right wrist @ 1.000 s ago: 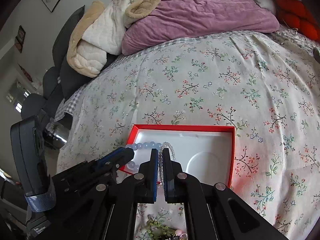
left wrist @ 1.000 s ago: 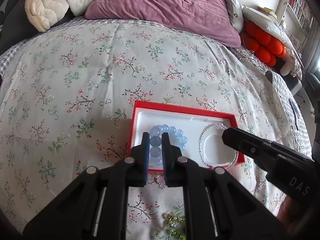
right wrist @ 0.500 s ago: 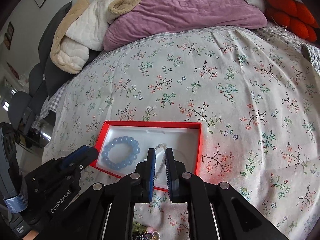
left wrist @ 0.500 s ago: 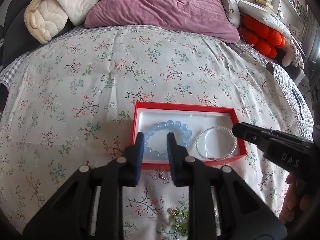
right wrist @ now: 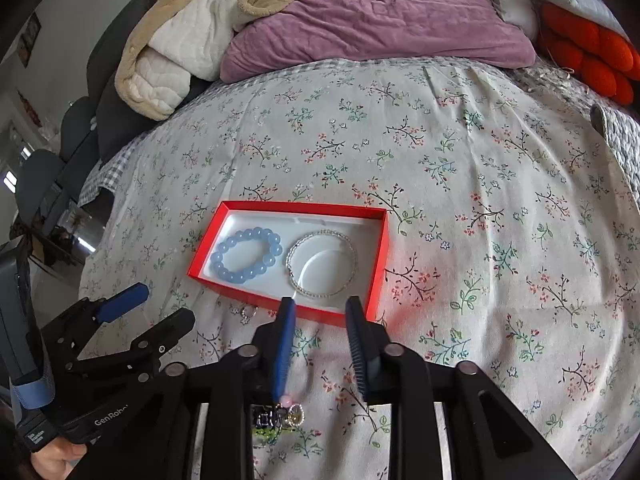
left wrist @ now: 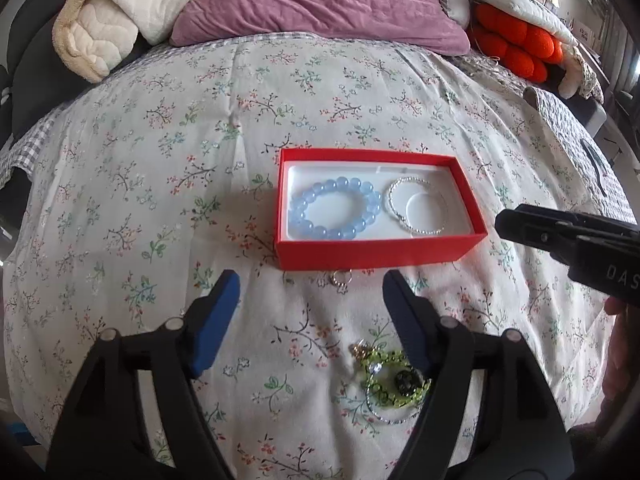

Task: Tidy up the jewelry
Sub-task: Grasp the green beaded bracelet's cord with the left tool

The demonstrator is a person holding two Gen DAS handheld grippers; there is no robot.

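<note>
With both claws released and empty, the pale blue bead bracelet (left wrist: 334, 209) and silver beaded bangle (left wrist: 416, 210) are lying in the red cardboard box (left wrist: 376, 254), while a small silver ring (left wrist: 340, 279) and green beaded tangle (left wrist: 394, 380) are waiting at six o'clock.

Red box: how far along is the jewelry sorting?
Done: the blue bead bracelet and silver bracelet lie in the red box. In hand: nothing; left claw and right claw open. Left: small ring and green tangle on the bedspread.
</note>
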